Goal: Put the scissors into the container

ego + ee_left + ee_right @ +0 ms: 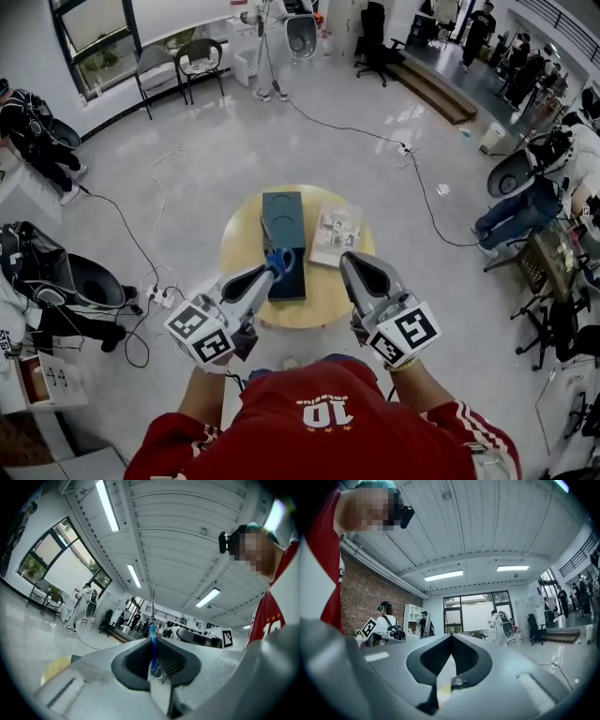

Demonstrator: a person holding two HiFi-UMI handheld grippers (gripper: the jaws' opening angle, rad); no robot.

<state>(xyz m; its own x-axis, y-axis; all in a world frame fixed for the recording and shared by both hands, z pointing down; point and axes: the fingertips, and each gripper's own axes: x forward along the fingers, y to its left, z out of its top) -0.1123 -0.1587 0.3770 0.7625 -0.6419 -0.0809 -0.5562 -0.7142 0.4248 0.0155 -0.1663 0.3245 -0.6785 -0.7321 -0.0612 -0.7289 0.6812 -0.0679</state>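
The scissors, with blue handles, hang over the near end of the dark teal container, a long box on the round wooden table. My left gripper is shut on them. In the left gripper view the blue handle is pinched between the jaws of the left gripper, with the thin metal blade pointing up and away. My right gripper is shut and holds nothing, hovering over the table's right side. In the right gripper view its jaws meet at the tips.
A printed booklet lies on the table right of the container. Cables and a power strip run over the floor at left. Chairs, bags and several people stand around the room.
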